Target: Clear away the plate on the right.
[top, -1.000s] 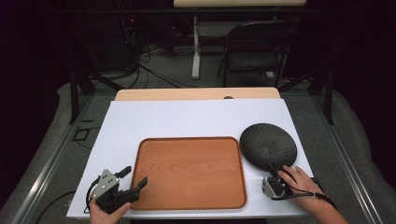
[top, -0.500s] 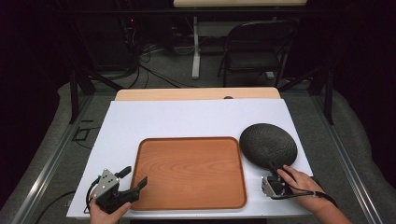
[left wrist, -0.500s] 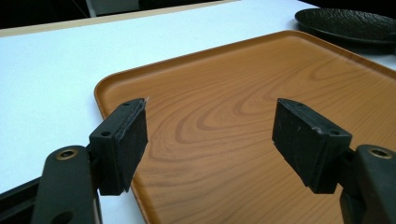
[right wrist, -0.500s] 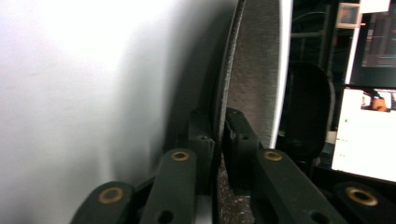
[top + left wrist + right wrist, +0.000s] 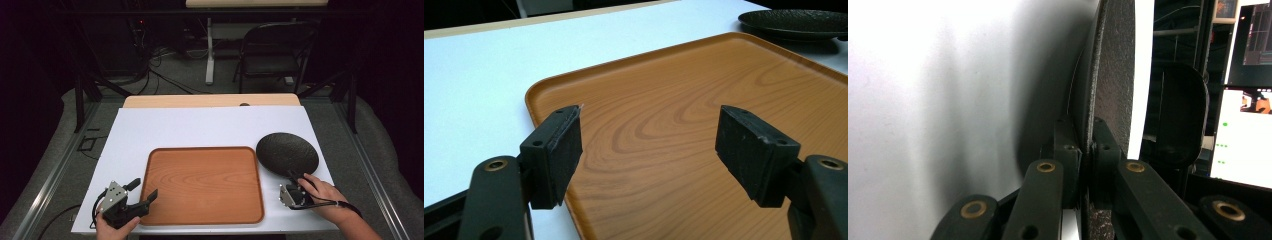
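A dark, rough-textured round plate (image 5: 287, 152) rests on the white table to the right of a brown wooden tray (image 5: 202, 149). My right gripper (image 5: 292, 176) is at the plate's near rim, turned on its side. In the right gripper view the right gripper (image 5: 1086, 131) is shut on the thin rim of the plate (image 5: 1115, 75); its jaws have just been closing with the rim between them. At the tray's near left corner my left gripper (image 5: 145, 189) stands open. In the left gripper view the left gripper (image 5: 649, 145) has nothing between its pads and hangs over the tray (image 5: 704, 75), with the plate (image 5: 796, 22) far off.
The white table surface (image 5: 200, 125) stretches behind the tray, with a wooden strip along its far edge. A folding chair (image 5: 272, 50) and cables stand on the floor beyond the table.
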A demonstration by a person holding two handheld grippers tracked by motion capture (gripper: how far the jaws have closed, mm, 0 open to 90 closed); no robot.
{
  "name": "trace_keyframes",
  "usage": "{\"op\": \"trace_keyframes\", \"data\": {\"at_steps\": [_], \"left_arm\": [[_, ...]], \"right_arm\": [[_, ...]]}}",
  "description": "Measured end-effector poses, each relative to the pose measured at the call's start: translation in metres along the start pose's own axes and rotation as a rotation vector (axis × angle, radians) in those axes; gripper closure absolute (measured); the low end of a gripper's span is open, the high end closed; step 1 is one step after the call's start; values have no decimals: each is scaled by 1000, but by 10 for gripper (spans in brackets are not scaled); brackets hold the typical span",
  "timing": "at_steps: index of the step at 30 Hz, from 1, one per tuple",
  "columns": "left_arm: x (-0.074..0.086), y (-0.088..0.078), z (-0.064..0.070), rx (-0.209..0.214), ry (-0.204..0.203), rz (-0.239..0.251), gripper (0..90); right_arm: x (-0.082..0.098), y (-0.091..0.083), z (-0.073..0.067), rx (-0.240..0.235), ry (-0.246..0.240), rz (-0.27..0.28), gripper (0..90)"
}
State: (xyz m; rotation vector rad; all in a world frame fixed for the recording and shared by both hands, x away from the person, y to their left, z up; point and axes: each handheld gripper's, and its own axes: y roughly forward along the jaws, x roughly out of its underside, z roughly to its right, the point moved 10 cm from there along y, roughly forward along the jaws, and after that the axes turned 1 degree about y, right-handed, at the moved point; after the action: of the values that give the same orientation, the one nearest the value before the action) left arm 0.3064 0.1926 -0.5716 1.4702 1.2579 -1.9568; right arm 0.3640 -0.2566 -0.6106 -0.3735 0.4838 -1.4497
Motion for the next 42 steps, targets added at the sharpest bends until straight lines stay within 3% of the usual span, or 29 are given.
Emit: {"op": "trace_keyframes", "data": {"at_steps": [19,27,28,42], "left_arm": [[0,0,0,-1,0,-2,267],[0,0,-1,-4,0,-3,267],[0,0,-1,-4,0,-3,268],[0,0,-1,-5,-1,-1,268]], "right_arm": [[-4,-5,13,-54,14,-52,858],[-4,-13,26,-17,0,-64,854],[-5,-16,30,-9,-19,-56,853],[-14,-28,40,19,-43,-39,838]]}}
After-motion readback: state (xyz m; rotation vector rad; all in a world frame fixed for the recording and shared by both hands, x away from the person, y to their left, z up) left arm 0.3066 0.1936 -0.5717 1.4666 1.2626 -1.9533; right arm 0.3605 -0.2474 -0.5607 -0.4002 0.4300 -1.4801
